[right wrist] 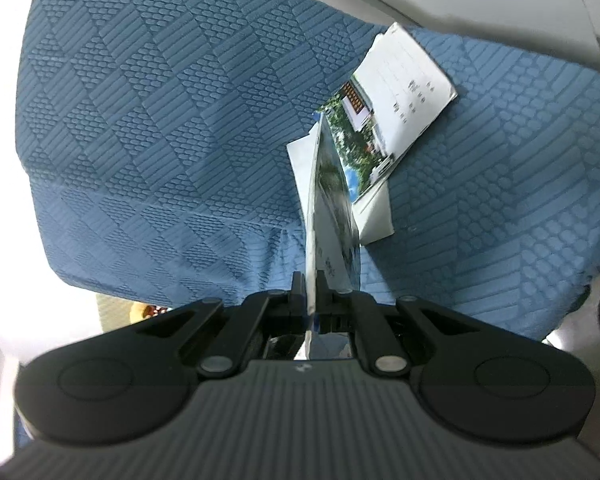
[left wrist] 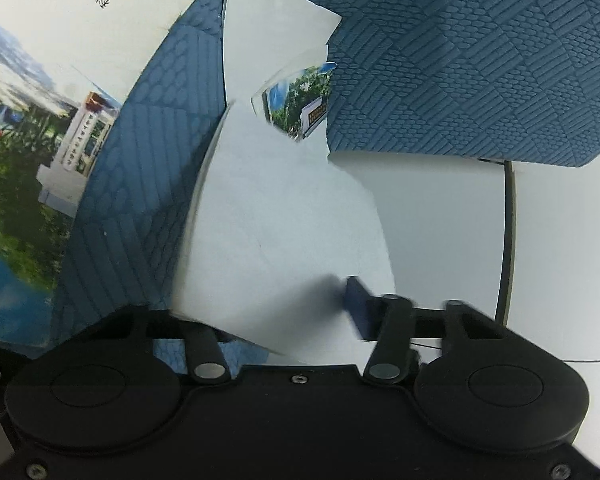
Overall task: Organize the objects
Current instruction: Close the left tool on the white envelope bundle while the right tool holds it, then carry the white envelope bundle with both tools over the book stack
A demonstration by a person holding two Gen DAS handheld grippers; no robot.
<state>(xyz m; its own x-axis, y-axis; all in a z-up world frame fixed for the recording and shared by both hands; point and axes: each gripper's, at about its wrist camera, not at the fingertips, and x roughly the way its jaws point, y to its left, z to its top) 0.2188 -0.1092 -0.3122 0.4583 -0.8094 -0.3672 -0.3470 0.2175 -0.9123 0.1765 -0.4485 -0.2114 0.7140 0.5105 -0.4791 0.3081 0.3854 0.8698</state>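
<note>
Right gripper (right wrist: 310, 294) clamped on booklet (right wrist: 332, 208); left gripper (left wrist: 300, 320) state unclear behind paper sheet (left wrist: 284, 216). Next: stack onto 1-o'clock booklet pile (right wrist: 404, 92).

The left finger (left wrist: 204, 344) is mostly covered by a white sheet (left wrist: 284, 216). A booklet (left wrist: 32, 120) is cut off by the frame edge. The held booklet's (right wrist: 332, 208) print is blurred.
</note>
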